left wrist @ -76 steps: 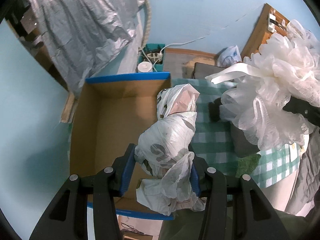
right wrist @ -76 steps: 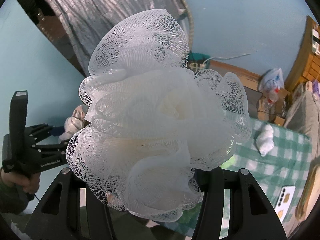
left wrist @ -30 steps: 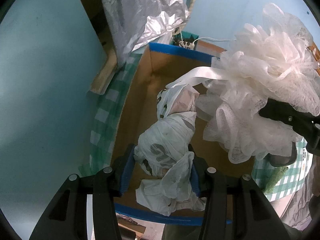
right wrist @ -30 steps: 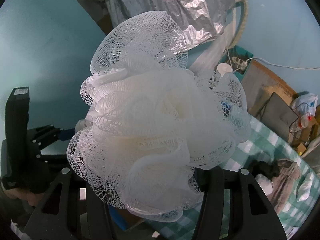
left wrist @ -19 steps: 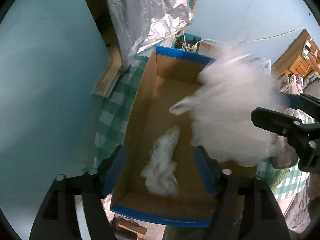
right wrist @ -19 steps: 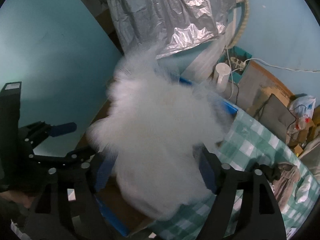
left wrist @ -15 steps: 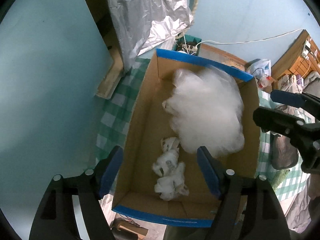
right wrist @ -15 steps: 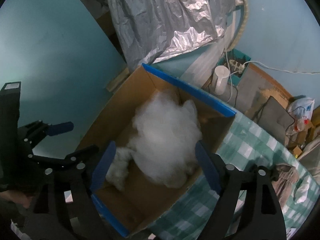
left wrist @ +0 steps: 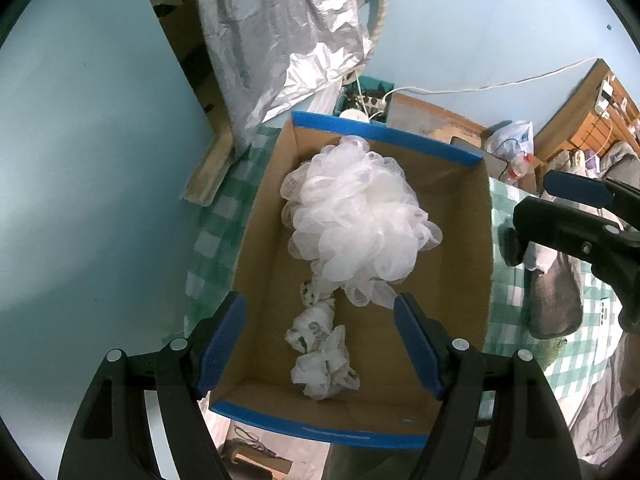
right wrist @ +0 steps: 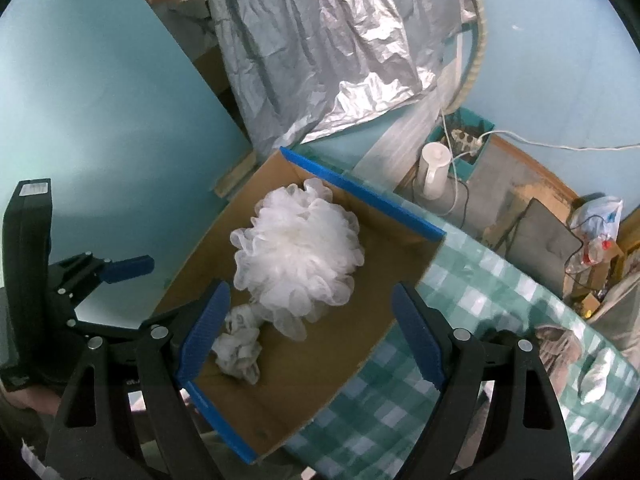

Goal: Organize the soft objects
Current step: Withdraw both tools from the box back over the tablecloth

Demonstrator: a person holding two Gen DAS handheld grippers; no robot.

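Observation:
A white mesh bath pouf [left wrist: 356,216] lies inside the blue-rimmed cardboard box [left wrist: 456,264], toward its far end. A crumpled white plastic bag [left wrist: 320,348] lies in the box just in front of the pouf. Both show in the right wrist view too: pouf [right wrist: 298,256], bag [right wrist: 240,350], box [right wrist: 384,292]. My left gripper [left wrist: 320,344] is open and empty above the box's near end. My right gripper [right wrist: 308,332] is open and empty above the box; it also shows in the left wrist view at right [left wrist: 576,216].
The box stands on a green checked cloth [right wrist: 472,280]. A grey soft item [left wrist: 554,296] and other soft things [right wrist: 558,346] lie on the cloth to the right. A silver foil sheet [right wrist: 340,48] hangs behind. A white jug [right wrist: 434,172] and cables stand past the box.
Both grippers opened. The plastic bag dropped from the left one and the pouf from the right one; both now lie in the box.

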